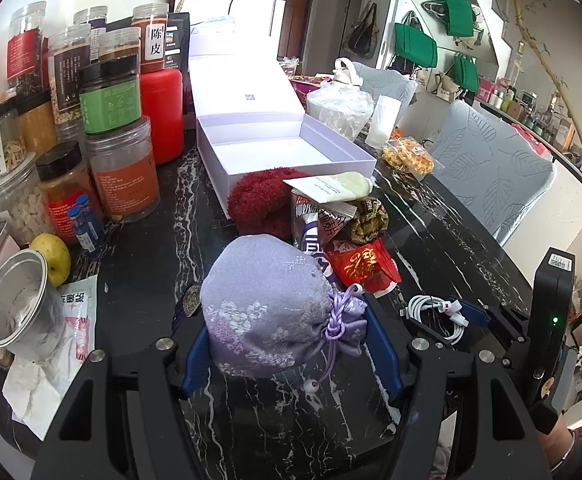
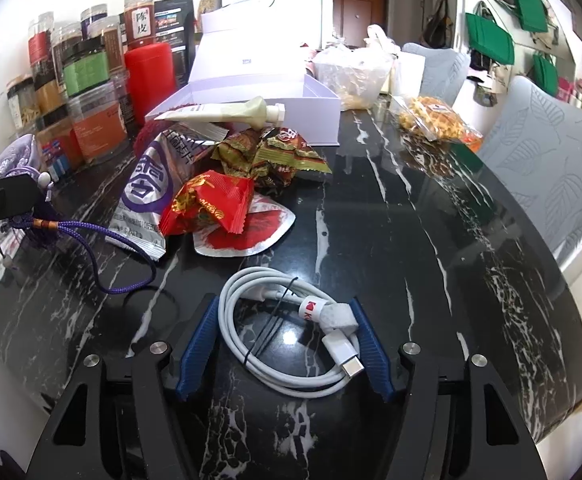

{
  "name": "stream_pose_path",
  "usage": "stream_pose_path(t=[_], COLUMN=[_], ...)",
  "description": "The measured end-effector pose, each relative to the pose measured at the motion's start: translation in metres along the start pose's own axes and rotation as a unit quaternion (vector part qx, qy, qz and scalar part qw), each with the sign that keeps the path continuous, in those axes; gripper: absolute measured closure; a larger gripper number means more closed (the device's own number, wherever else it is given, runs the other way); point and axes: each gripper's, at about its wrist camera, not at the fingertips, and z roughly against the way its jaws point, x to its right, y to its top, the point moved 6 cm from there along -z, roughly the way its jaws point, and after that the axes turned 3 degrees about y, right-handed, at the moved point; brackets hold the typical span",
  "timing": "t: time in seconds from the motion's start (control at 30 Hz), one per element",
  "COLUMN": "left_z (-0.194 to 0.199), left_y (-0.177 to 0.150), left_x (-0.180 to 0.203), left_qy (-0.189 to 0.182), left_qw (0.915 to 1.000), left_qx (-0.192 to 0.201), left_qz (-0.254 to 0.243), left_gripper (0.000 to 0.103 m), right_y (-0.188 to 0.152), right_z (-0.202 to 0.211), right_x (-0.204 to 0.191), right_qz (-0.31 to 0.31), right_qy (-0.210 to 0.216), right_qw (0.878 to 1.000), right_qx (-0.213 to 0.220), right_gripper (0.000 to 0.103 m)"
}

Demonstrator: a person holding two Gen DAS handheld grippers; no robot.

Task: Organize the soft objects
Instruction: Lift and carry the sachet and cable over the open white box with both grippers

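Note:
A lilac embroidered drawstring pouch (image 1: 275, 308) lies on the black marble table between the blue fingers of my left gripper (image 1: 287, 320), which is open around it; whether the pads touch it is unclear. A coiled white charging cable (image 2: 287, 340) lies between the open fingers of my right gripper (image 2: 285, 322). The cable (image 1: 439, 312) and the right gripper also show in the left wrist view. A dark red fluffy item (image 1: 263, 200) rests against an open white box (image 1: 291, 152). The pouch (image 2: 19, 160) shows at the left edge of the right wrist view.
Snack packets (image 2: 211, 204) and a cream tube (image 2: 227, 114) are piled in front of the box. Several jars (image 1: 103, 120) line the left wall. A metal tin (image 1: 15, 304), an apple (image 1: 55, 256) and tissue lie at left. Grey chairs (image 2: 543, 152) stand at right.

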Motion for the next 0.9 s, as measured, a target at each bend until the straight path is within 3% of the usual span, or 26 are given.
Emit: stream_pose_path(t=[0.37,0.9], left_z=[0.010,0.032], left_y=[0.018,0.090], left_x=[0.009,0.027], left_qy=[-0.011,-0.008], left_qw=[0.9997,0.9942], left_qx=[0.019,0.099], left_qz=[-0.005,-0.041], left_gripper=[0.037,0.037], right_y=[0.017,0.093], right_z=[0.024,0.067], right_x=[0.005,0.008], right_qz=[-0.005,0.017], right_qy=[0.003,0.017], right_qw=[1.000,0.995], right_qx=[0.025,0.098], right_gripper=[0.037,0.037])
